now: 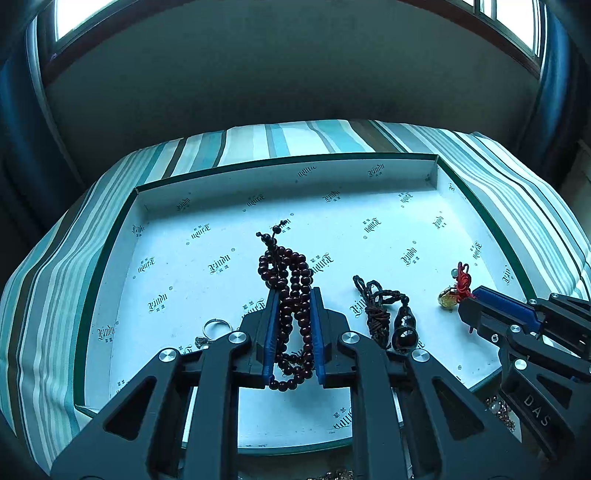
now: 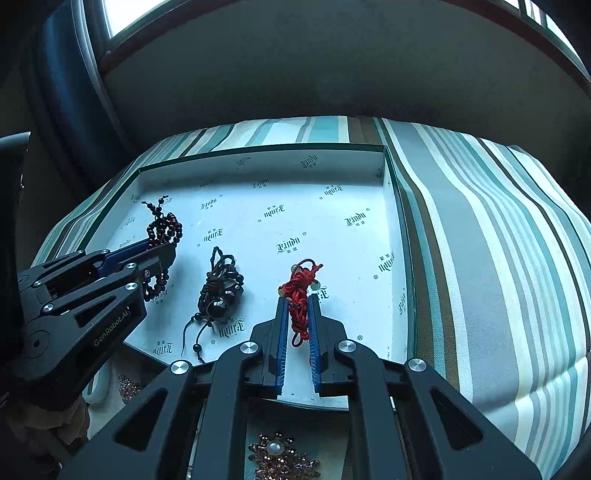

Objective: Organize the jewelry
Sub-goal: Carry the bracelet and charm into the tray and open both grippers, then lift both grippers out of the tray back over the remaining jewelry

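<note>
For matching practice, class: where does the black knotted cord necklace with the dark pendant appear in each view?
Left wrist view: black knotted cord necklace, right of centre, inside the white printed box.
Right wrist view: left of centre.
Shared landmark: dark red bead string, to its left.

This looks like a room in a home, likely a bedroom or sitting room. A soft cushion or mattress [image 2: 480, 229] covered in teal, white and brown striped fabric fills the middle of both views. On it lies a shallow cardboard box lid [image 1: 221, 177] lined with white paper printed with a repeated brand name. Personal trinkets lie inside: a dark red bead string [image 1: 291, 295], a brown corded pendant [image 2: 219, 291] and a red knotted charm [image 2: 301, 295]. Behind stands a dark wall under bright windows [image 1: 92, 14] with wooden frames.
</note>
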Tool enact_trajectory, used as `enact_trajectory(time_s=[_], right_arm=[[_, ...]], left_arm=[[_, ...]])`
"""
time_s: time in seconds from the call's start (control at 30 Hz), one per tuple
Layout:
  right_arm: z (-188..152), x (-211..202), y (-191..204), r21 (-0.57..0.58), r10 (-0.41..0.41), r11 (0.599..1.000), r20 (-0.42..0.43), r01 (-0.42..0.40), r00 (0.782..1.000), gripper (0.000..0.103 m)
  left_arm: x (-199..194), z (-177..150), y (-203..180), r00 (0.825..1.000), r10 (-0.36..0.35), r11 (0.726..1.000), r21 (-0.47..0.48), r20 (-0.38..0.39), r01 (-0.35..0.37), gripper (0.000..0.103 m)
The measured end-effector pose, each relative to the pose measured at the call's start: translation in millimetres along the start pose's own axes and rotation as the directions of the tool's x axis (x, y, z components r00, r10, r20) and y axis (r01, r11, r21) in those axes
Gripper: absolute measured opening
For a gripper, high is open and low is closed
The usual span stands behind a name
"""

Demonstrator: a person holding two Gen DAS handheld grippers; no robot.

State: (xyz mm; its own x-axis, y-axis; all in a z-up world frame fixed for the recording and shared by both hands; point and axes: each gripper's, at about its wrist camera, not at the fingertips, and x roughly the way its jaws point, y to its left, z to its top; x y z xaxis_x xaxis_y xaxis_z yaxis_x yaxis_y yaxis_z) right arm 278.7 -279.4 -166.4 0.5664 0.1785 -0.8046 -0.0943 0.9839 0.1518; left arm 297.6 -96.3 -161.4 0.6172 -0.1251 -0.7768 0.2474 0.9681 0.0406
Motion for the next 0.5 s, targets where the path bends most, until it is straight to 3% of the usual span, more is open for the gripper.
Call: enact_trajectory(time_s=[0.23,0.27,0.3,0.37,0.5], right_arm=[[2.1,4.4,4.2,-0.002,-0.001,1.0,-0.002,0.001,1.0,0.015],[2.8,4.0,6.4,-0.007,-0.001,1.0,0.005,0.001,1.0,0.022],[2.5,2.0,7.5,-0.013,-0.011,1.0,0.01,0.011,1.0,0.039],[2.3,0.1,9.0,-0.018,-0.02,1.0,0.022,0.021,1.0,0.053],[3.2,-0.6,8.4,-0.017,-0.021,1.0,0.02,0.021,1.0,0.053]], left_arm=[[6.7,-0.7,0.4,1.0,0.003,1.0,-0.008,0.0,-0.003,0.041],[6.9,-0.7,0.4,1.0,0.003,1.0,-0.009,0.001,-0.003,0.046],[7.0,-0.9,0.6,1.0,0.003,1.0,-0.01,0.001,-0.003,0.05],[7.7,-0.6,1.1,1.0,0.001,1.0,-0.015,-0.002,-0.001,0.053],[7.1,-1.2,3.0,1.0,0.006,1.0,-0.018,-0.002,-0.006,0.057]])
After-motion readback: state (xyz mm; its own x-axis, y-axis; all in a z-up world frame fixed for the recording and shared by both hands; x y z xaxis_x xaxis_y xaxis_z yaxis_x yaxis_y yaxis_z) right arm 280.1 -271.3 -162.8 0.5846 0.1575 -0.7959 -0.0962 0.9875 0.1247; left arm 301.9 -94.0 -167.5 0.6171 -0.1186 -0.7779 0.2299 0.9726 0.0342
